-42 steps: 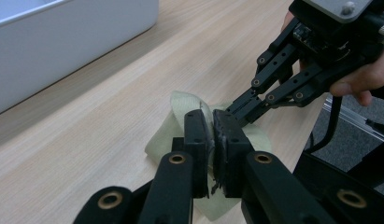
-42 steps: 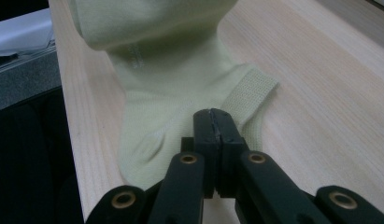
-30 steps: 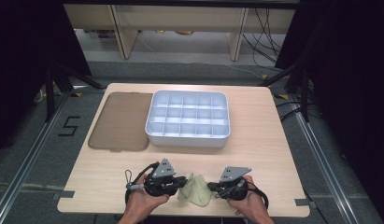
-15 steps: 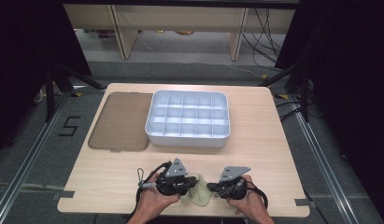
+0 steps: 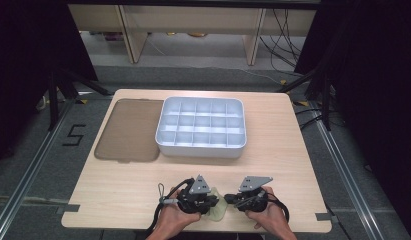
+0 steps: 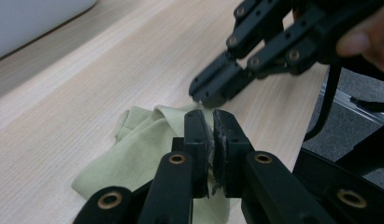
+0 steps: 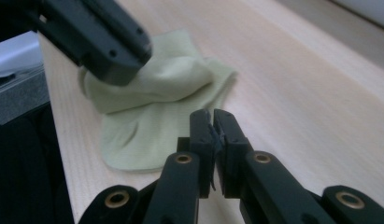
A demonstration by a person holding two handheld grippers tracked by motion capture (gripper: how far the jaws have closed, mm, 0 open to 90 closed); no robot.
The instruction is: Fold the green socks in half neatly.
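Cloth (image 5: pixel 219 207) now bunched under left claw (image 5: pixel 213 202).

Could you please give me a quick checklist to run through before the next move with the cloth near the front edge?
1. Pale green cloth lies on the table: ok.
2. Left claw shut over the cloth; fabric actually pinched: cannot tell.
3. Right claw shut, at the cloth's edge; holding cloth: cannot tell.
4. The two claws sit close together, collision margin: not ok.
5. White compartment tray stands apart from the cloth: ok.
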